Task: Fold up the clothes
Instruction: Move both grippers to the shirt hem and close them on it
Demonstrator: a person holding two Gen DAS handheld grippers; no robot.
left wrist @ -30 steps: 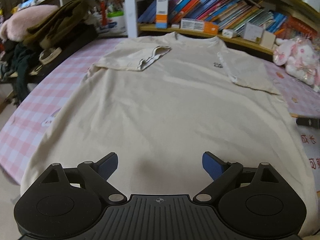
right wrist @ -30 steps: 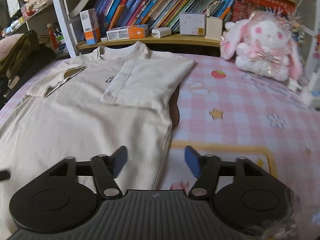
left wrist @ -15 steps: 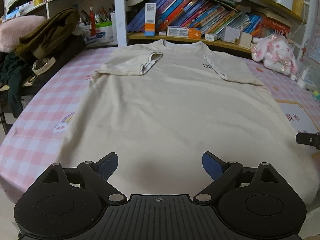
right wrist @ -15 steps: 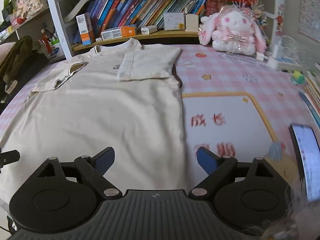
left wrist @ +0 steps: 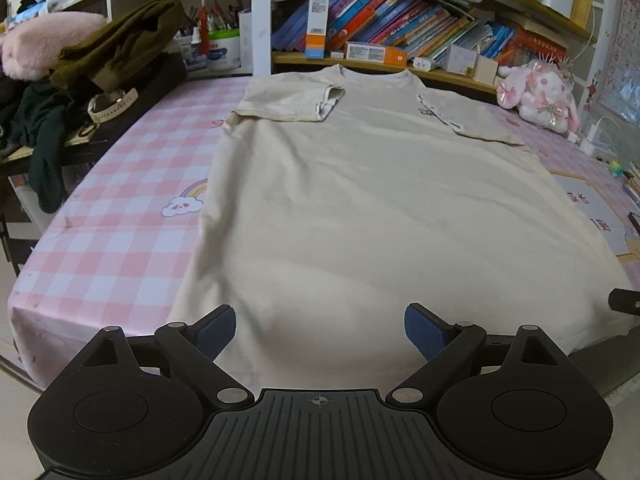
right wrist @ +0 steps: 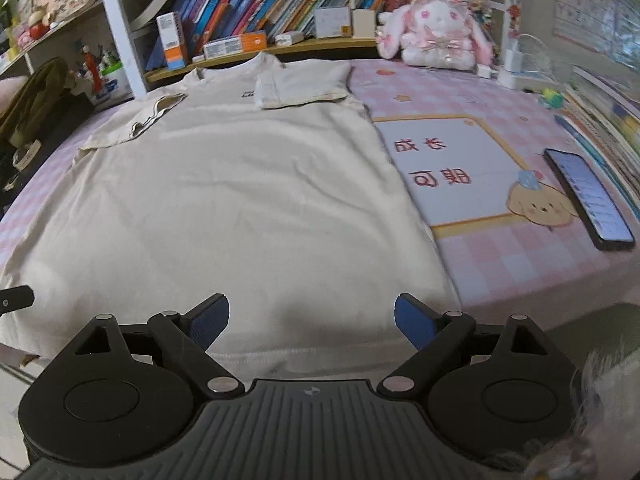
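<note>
A cream T-shirt [left wrist: 360,200] lies flat on the pink checked table, collar at the far end, both sleeves folded inward onto the chest. It also shows in the right wrist view [right wrist: 224,200]. My left gripper [left wrist: 320,330] is open and empty, held above the shirt's bottom hem near its left side. My right gripper [right wrist: 312,322] is open and empty above the hem [right wrist: 320,354] near its right side. A tip of the other gripper shows at each view's edge.
The pink checked tablecloth [left wrist: 112,248] hangs over the near edge. A phone [right wrist: 588,196] and a printed mat [right wrist: 460,164] lie right of the shirt. A plush rabbit [right wrist: 436,36] and bookshelf [right wrist: 260,8] stand behind. Dark clothes [left wrist: 100,60] pile up at the left.
Both grippers have pulled back toward the near table edge, from over the shirt's body to its bottom hem. Both stay open. The shirt has not moved.
</note>
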